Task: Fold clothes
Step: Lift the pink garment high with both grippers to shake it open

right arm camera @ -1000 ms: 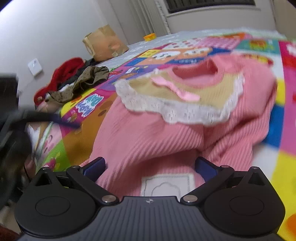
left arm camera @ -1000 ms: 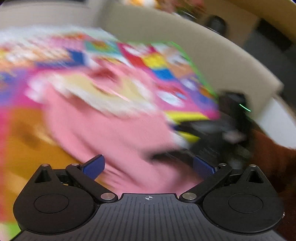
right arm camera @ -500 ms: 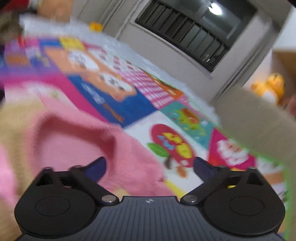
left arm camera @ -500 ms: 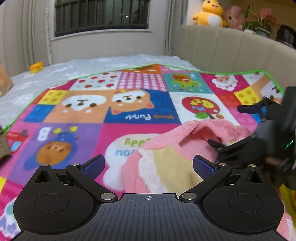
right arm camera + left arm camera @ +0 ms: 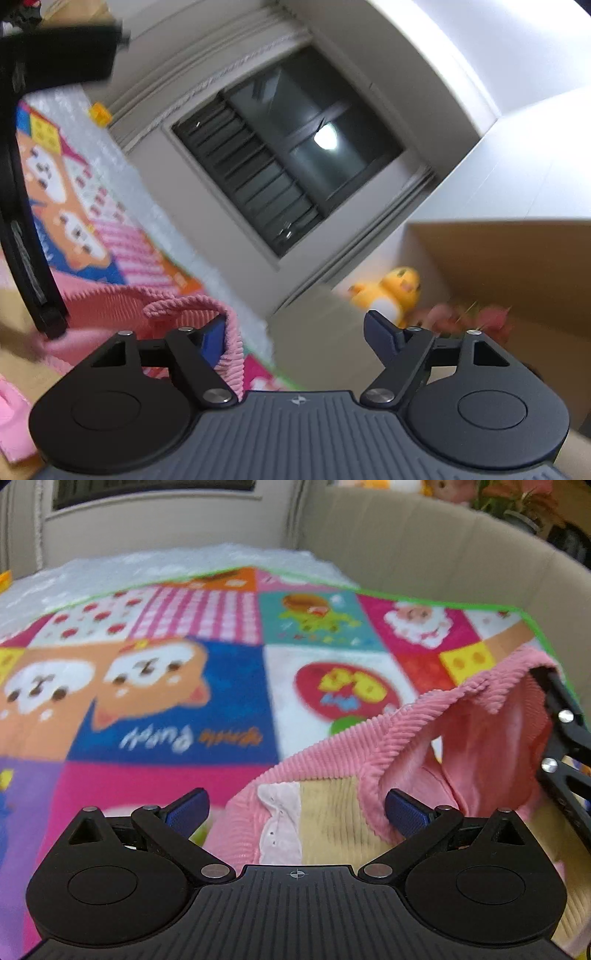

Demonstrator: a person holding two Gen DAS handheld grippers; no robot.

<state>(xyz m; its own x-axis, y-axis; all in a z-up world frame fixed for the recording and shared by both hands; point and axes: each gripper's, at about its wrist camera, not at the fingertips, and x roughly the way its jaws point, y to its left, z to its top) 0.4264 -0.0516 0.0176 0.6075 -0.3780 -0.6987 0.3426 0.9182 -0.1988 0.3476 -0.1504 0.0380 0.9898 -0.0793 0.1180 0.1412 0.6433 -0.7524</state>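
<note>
the only writing that can be made out is on the play mat (image 5: 166,716): under the two puppy faces a line of coloured letters, upside down from the left wrist camera, seems to say "smile puppy"; the yellow letters in the red oval beside it are too blurred to read.

the pink sweater (image 5: 332,746) lies on the mat at the near right of the left view, its ribbed neckline running from low centre up toward the right edge, where it is lifted into an open loop. inside the neck a cream knit panel with white lace trim (image 5: 277,823) shows. how the rest of the garment lies is out of frame.

the left gripper (image 5: 297,810) has its jaws spread wide with the collar area between the blue pads, neither pad pressing on cloth (the right pad sits just beside the ribbed edge). the right gripper (image 5: 295,332) is also wide apart; the ribbed pink edge (image 5: 229,332) is draped over its left finger (image 5: 212,336), hooked rather than pinched.

only the right view, tilted upward, shows the barred window (image 5: 280,155) and a yellow plush toy (image 5: 391,291), plus the left tool's dark body at top left. only the left view shows the beige padded surround (image 5: 424,554) and the right tool's linkage reaching into the lifted neckline.
</note>
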